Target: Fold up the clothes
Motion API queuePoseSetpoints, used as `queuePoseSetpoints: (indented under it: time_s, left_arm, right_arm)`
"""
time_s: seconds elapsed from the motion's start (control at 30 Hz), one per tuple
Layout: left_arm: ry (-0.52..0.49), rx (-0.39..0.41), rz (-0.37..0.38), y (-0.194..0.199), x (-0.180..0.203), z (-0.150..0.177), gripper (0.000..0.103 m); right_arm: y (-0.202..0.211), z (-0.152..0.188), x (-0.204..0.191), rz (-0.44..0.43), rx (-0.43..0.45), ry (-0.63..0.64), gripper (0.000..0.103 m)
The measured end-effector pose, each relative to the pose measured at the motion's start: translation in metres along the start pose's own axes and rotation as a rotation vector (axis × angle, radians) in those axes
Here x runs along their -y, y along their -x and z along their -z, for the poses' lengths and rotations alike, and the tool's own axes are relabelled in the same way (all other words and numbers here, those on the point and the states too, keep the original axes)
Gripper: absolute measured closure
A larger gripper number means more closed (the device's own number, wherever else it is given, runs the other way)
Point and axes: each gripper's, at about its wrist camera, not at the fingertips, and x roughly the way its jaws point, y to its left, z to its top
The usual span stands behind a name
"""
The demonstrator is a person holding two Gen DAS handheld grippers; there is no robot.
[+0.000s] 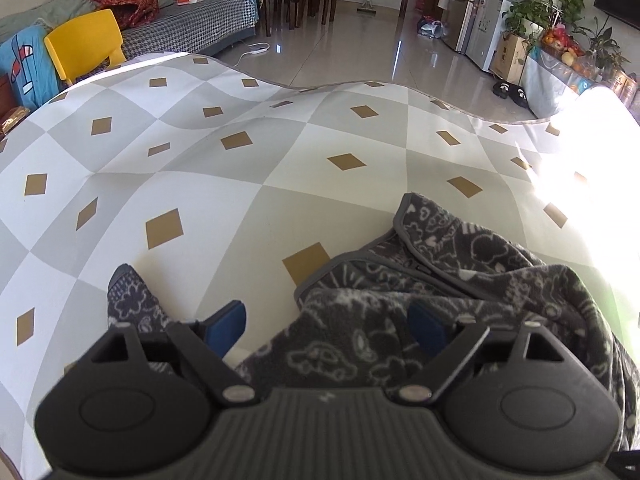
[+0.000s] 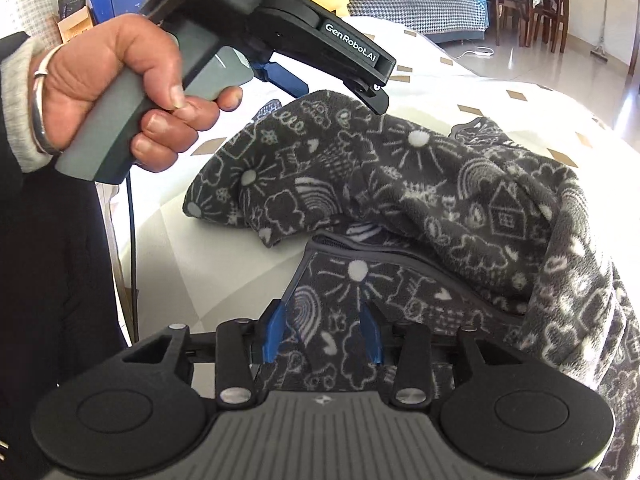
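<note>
While the left gripper [image 1: 326, 322] gapes empty, only the right wrist view shows the right gripper [image 2: 324, 334] seemingly loose around fleece [image 2: 440, 200].

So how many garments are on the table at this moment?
1. A grey patterned fleece lies bunched on the checked table, at its near right in the left wrist view. Its sleeve reaches left. Folds may hide another piece.

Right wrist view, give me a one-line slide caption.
Right gripper open over a patterned grey fleece garment; left gripper hovers above.
</note>
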Motion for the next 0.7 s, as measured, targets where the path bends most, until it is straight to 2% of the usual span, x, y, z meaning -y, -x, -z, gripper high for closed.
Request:
queuePoseSetpoints:
  time_s: [0.33,0.53,0.7]
  left_arm:
    - [-0.058,-0.073,-0.026,0.004,0.012,0.043,0.012]
    - [-0.079,-0.113,-0.077,-0.013,0.015,0.052,0.012]
    - [-0.016,-0.149,-0.107,-0.028,0.008,0.052,0.012]
  right_arm:
    - [-0.021,0.011,-0.014,0.059,-0.056,0.060,0.059]
    - [-0.030,0.013,-0.015,0.079,-0.061,0.084,0.057]
    - [-0.032,0.013,-0.015,0.087,-0.056,0.110,0.060]
